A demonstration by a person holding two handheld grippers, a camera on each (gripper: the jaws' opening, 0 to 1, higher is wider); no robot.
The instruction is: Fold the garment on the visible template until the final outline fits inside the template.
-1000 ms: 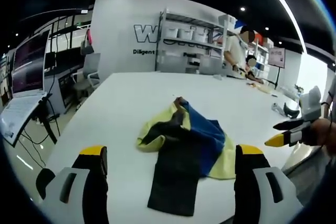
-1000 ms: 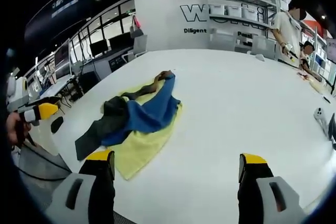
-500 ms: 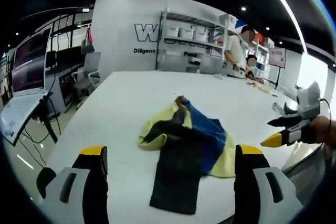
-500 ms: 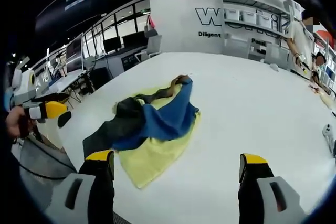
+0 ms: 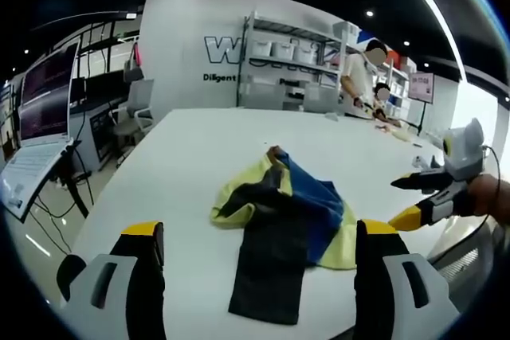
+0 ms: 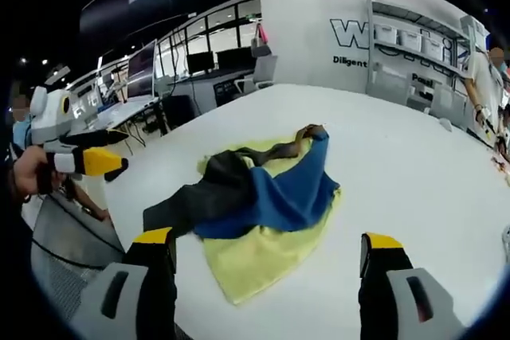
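On the white bench (image 5: 183, 165), a crumpled blue and black garment (image 5: 291, 220) is seen lying on a yellow template cloth (image 6: 263, 248). The left hand-held gripper (image 5: 256, 238) and the right hand-held gripper (image 6: 267, 246) are both held with jaws spread apart, nothing gripped, just short of the garment.

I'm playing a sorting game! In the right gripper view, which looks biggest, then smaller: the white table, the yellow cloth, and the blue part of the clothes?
1. White table, easily the biggest.
2. Yellow cloth and blue part look alike in size, and the clothes cover some of the yellow, so I can't rank them.
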